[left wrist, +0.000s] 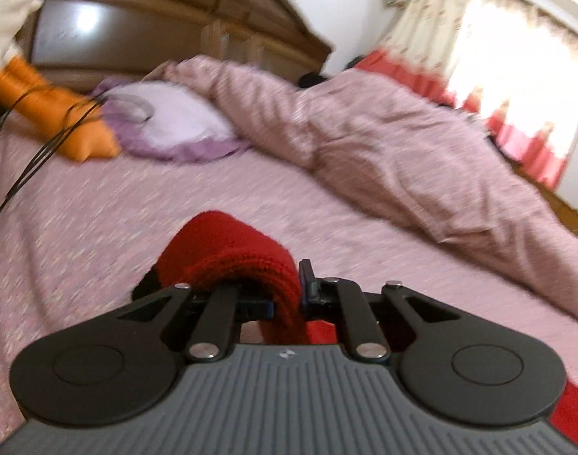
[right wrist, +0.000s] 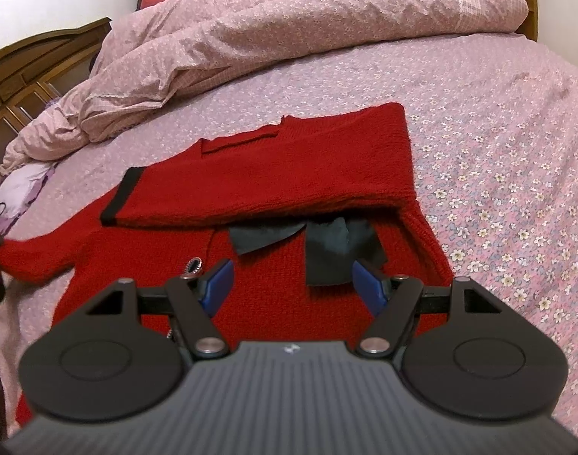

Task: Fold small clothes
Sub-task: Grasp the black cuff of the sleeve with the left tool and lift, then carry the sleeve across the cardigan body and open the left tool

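A small red knit sweater (right wrist: 281, 174) with black cuffs and a dark collar lies on the pink floral bedsheet (right wrist: 497, 132). One sleeve is folded across its chest. My right gripper (right wrist: 292, 284) is open and empty, hovering just above the sweater's body near the collar. My left gripper (left wrist: 285, 295) is shut on the other red sleeve (left wrist: 228, 250), lifted off the bed. That sleeve shows stretched toward the left edge in the right wrist view (right wrist: 31, 258).
A rumpled pink duvet (right wrist: 289, 30) lies along the far side of the bed. A purple-edged pillow (left wrist: 167, 121) and an orange cushion (left wrist: 61, 117) with black cables sit near the wooden headboard (left wrist: 175, 19). Curtains (left wrist: 497, 76) hang beyond.
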